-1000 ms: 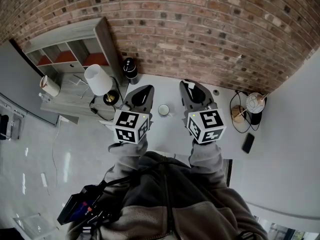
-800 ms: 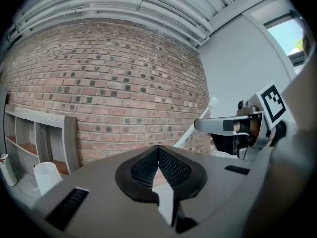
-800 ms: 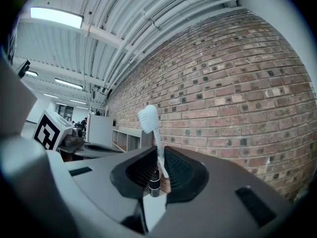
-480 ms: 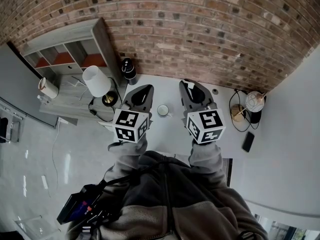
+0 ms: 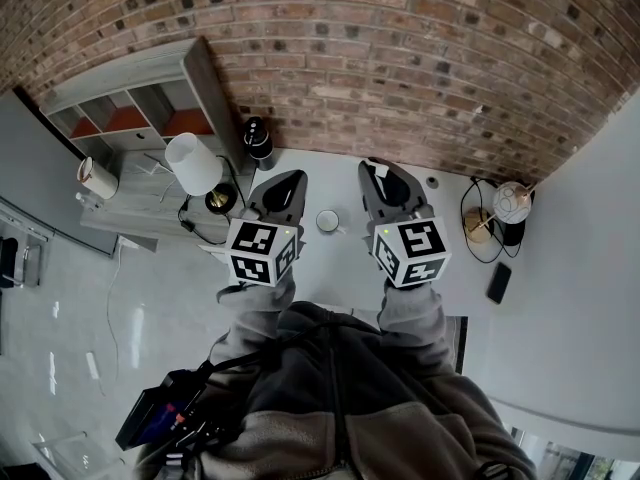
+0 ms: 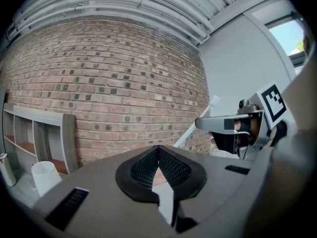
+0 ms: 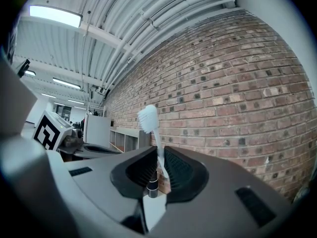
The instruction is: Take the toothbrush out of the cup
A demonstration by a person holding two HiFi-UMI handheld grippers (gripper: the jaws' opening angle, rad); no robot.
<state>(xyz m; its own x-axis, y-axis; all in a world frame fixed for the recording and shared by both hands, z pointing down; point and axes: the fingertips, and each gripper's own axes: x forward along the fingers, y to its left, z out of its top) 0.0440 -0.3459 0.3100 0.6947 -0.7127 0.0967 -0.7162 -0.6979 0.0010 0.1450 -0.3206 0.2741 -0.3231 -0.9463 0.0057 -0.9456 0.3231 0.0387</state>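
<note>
Brick wall (image 5: 400, 58) backs white table (image 5: 335, 258) with cup (image 5: 327, 220); right tool (image 7: 159, 155) clamps toothbrush (image 7: 148, 118), left tool (image 6: 158, 152) closed.

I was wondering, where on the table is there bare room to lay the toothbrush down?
Bare tabletop lies between the right gripper, holding the toothbrush, and the cables; also in front of the cup, beside the left gripper. Crowded: the left end around the lamp and black speaker, and the far right by the phone.
</note>
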